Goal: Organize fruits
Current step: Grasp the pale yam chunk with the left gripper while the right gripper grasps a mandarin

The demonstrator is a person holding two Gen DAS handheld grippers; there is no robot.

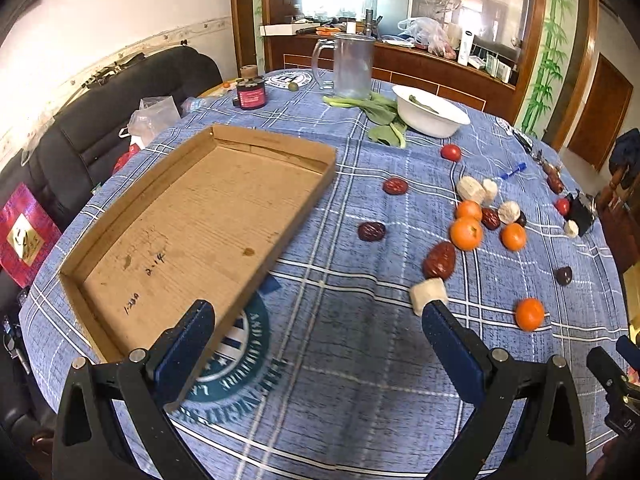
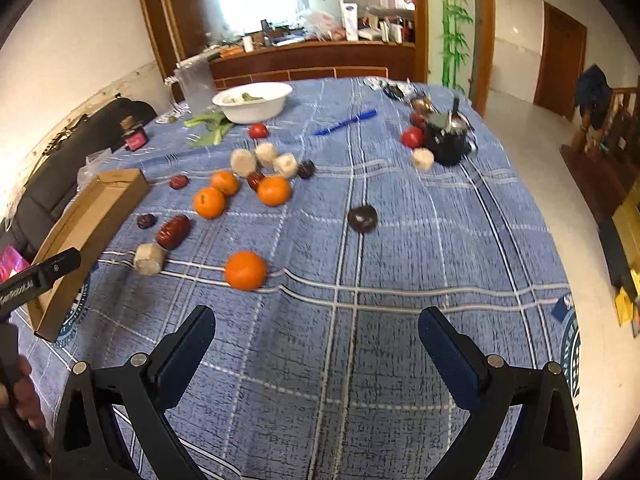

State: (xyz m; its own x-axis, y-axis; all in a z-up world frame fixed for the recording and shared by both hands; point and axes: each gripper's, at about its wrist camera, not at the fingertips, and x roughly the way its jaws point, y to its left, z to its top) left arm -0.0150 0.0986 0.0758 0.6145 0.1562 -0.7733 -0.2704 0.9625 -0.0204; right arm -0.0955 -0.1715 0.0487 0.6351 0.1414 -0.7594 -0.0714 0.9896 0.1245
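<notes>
Far left, the cardboard tray (image 1: 200, 236) lay bare on the blue checked surface (image 1: 340, 380), its long axis running away from the viewer and its near right edge just beside the left tongs (image 1: 320, 316), which hung wide open with nothing between the pads. Moving right, a pale chunk (image 1: 427, 295) sat almost against the left tongs' right finger, a long red date (image 1: 439, 260) just behind it, then the cluster of oranges (image 1: 466, 233) and more dates further back. Right again, one lone orange (image 2: 245, 270) lay ahead and slightly left of the right tongs (image 2: 316, 316), likewise spread wide and empty; that orange looked the nearer pick for the right side, while the pale chunk favoured the left. A dark round fruit (image 2: 362, 219) sat beyond, blurred, possibly a plum. Open cloth lay between the tongs and the fruit, so room to move seemed generous; the surface's right edge dropped away to the floor (image 2: 560, 200).
</notes>
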